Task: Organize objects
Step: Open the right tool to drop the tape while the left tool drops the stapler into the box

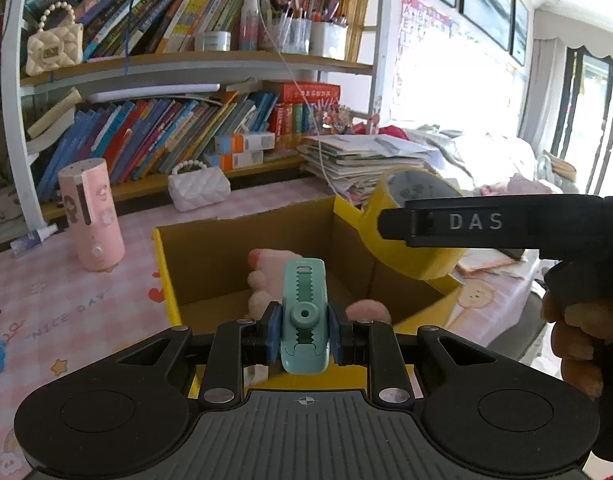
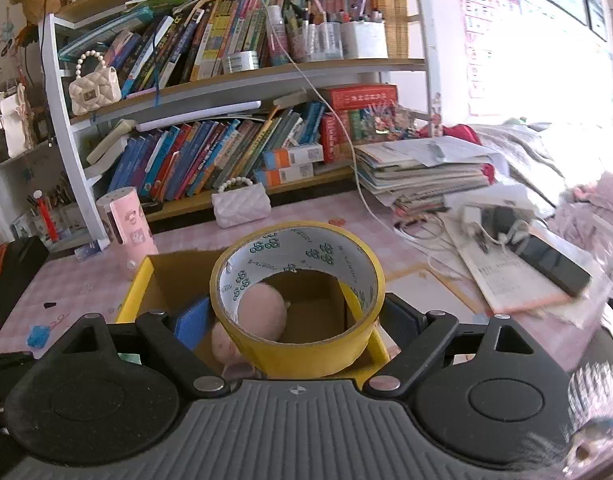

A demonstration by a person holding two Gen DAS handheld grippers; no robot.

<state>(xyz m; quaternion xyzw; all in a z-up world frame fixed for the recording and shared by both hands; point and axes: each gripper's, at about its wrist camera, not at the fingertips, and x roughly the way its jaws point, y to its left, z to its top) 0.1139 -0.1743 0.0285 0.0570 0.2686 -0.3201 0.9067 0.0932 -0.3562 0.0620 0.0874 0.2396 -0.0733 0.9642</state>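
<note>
My left gripper [image 1: 304, 332] is shut on a teal correction-tape dispenser [image 1: 304, 316], holding it above an open yellow cardboard box [image 1: 164, 276]. A pink plush toy [image 1: 262, 280] lies inside the box. My right gripper [image 2: 296, 320] is shut on a yellow tape roll [image 2: 298, 300], its blue pads pressing both sides of the roll, and it hangs over the same box [image 2: 136, 292]. In the left wrist view the roll [image 1: 410, 224] shows at the right, behind the right gripper's black finger [image 1: 486, 226]. Through the roll's hole I see the plush toy [image 2: 262, 312].
A pink cylinder [image 1: 92, 220] and a white quilted mini bag [image 1: 198, 188] stand on the pink tablecloth behind the box. Bookshelves [image 1: 186, 64] fill the back. A paper stack [image 2: 422, 172], cables and a dark phone [image 2: 554, 260] lie at the right. A hand [image 1: 578, 340] holds the right gripper.
</note>
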